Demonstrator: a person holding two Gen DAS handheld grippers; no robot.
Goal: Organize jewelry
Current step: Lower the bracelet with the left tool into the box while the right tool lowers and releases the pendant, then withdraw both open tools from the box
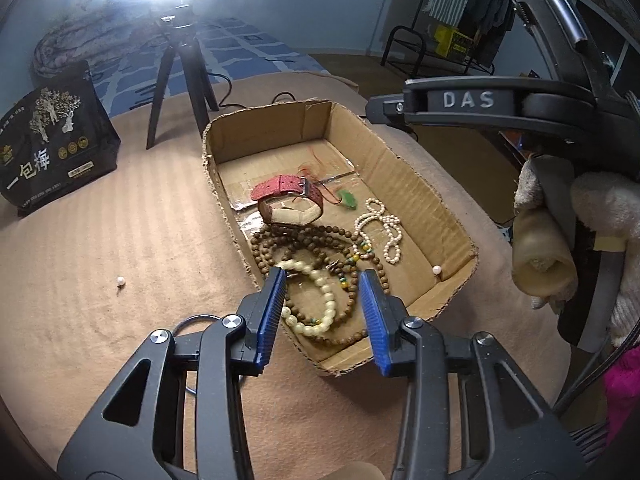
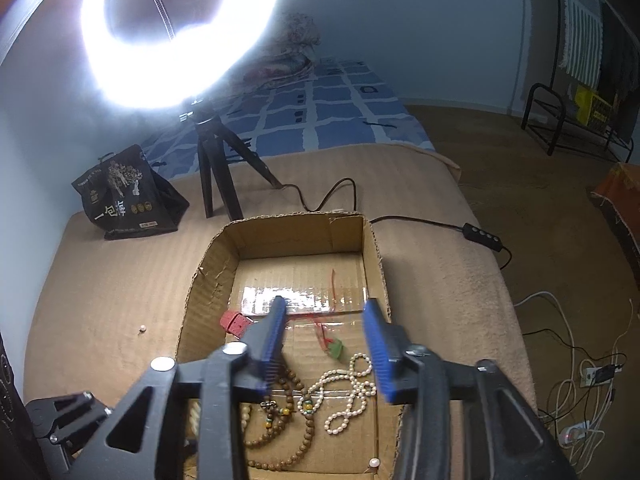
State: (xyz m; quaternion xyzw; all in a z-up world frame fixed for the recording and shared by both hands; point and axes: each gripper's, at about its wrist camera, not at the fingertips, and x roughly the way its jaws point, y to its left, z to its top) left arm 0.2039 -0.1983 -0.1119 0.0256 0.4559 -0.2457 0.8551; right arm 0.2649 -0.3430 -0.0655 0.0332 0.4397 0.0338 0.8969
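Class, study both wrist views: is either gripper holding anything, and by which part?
Nothing is held. The left gripper and right gripper both hang open above the jewelry in the cardboard box.

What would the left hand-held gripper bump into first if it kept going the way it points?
Probably the cream bead bracelet lying over the brown bead strands in the cardboard box; it sits between the open left hand-held gripper fingers, though depth is unclear.

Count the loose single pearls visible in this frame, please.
2: one loose pearl lies on the tan cover left of the cardboard box; another sits inside the box's near right corner. Others may hide under beads.
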